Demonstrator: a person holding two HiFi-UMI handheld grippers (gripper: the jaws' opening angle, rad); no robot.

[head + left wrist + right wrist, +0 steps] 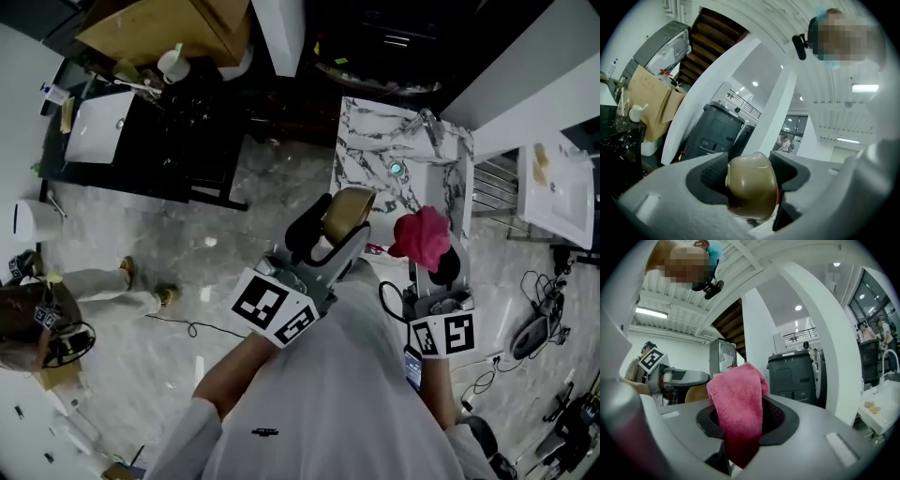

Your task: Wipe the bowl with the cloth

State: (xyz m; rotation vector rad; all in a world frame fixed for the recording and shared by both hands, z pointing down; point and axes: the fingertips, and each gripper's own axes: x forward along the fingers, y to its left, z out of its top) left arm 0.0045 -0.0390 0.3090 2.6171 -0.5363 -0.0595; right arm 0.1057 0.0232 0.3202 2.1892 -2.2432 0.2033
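Near the marble counter (370,141), the left gripper (330,234) is clamped on the tan bowl (349,210) and holds it up. Just beside it, the right gripper (437,262) pinches the pink cloth (422,236), seemingly bunched ready for wiping.

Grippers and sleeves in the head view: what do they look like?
Both the left gripper and the right gripper have grey bodies with black jaw pads. Each carries a white cube with black square markers. The sleeves are white.
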